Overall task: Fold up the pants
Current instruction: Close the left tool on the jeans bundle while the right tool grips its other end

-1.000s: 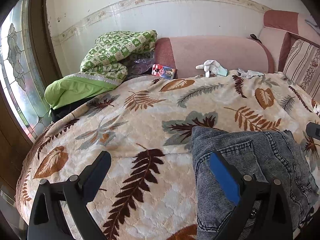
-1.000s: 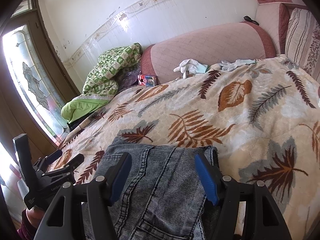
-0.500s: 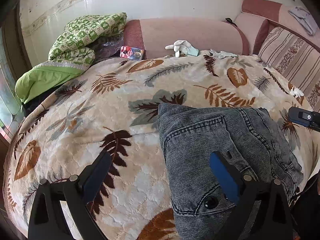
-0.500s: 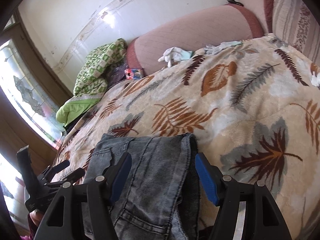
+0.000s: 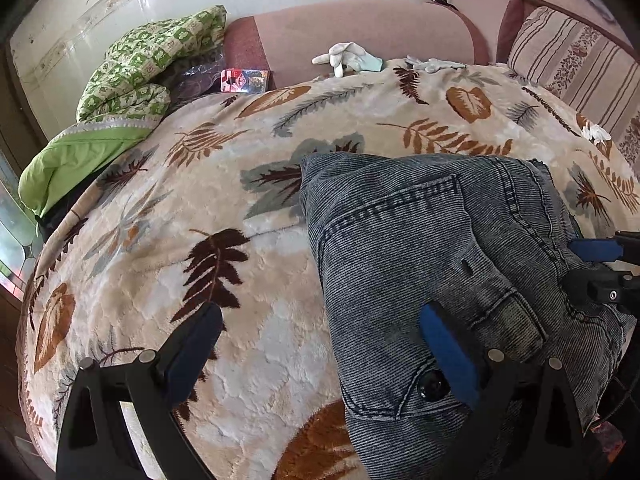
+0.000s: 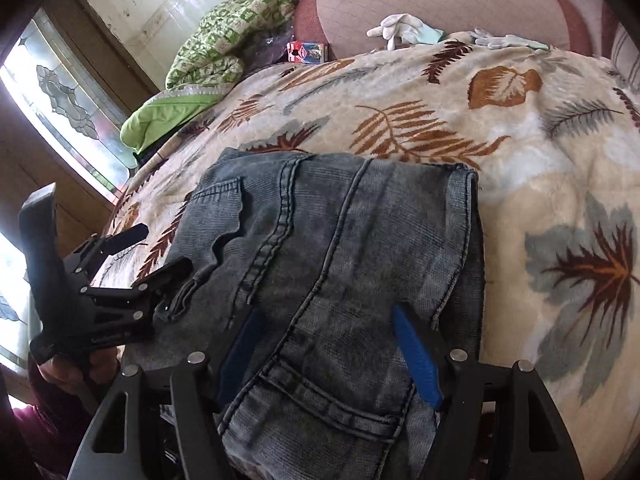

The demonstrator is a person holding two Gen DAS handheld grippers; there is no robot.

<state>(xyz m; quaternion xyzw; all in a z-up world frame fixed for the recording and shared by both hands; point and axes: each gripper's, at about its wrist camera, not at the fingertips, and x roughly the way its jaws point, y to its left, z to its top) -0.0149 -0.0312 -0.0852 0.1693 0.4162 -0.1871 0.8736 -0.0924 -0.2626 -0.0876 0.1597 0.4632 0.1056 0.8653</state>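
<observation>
Grey-blue denim pants point(image 5: 432, 248) lie folded in a thick stack on the leaf-patterned blanket point(image 5: 208, 208), near its front edge. They also show in the right wrist view point(image 6: 336, 248). My left gripper point(image 5: 320, 348) is open, its right finger over the pants' left edge near the waist button, its left finger over the blanket. My right gripper point(image 6: 326, 348) is open, with both blue pads low over the pants by a back pocket. Neither gripper holds cloth. The left gripper also shows in the right wrist view point(image 6: 152, 252), at the pants' left side.
A green quilt point(image 5: 132, 92) is piled at the far left by the window. White gloves point(image 5: 348, 56) and a small red box point(image 5: 244, 80) lie by the pink sofa back point(image 5: 360, 28). A striped cushion point(image 5: 576, 60) stands at the far right.
Both grippers have moved in closer and lower over the folded pants, which now fill more of each view. Both stay open.
</observation>
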